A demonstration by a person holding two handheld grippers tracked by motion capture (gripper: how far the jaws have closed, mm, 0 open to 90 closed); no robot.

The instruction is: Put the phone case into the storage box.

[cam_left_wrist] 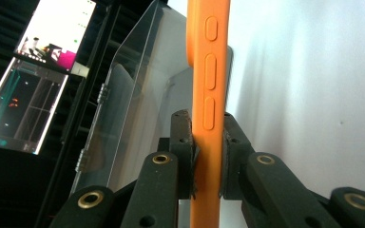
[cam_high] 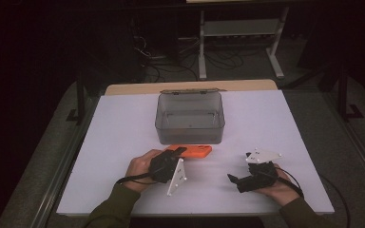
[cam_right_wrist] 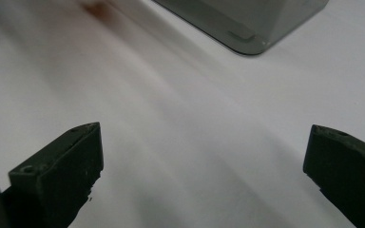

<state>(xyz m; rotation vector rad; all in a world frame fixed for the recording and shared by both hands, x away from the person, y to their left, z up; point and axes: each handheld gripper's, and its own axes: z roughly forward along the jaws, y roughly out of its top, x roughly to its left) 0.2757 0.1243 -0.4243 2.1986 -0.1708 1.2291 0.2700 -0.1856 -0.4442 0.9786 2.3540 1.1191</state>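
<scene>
One smooth orange phone (cam_left_wrist: pixel 209 95), clamped.

Orange phone (cam_left_wrist: pixel 209 95) ends cut off; claw-hidden middle.

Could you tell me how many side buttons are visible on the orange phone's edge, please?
3: all in a row along the orange phone's edge, beyond the left gripper clamping it. Its far edge is hidden.

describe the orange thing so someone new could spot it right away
On the white table, look just in front of the clear plastic box. There lies an orange phone case, clamped at one end by the left gripper. It is the one brightly coloured thing there.
</scene>
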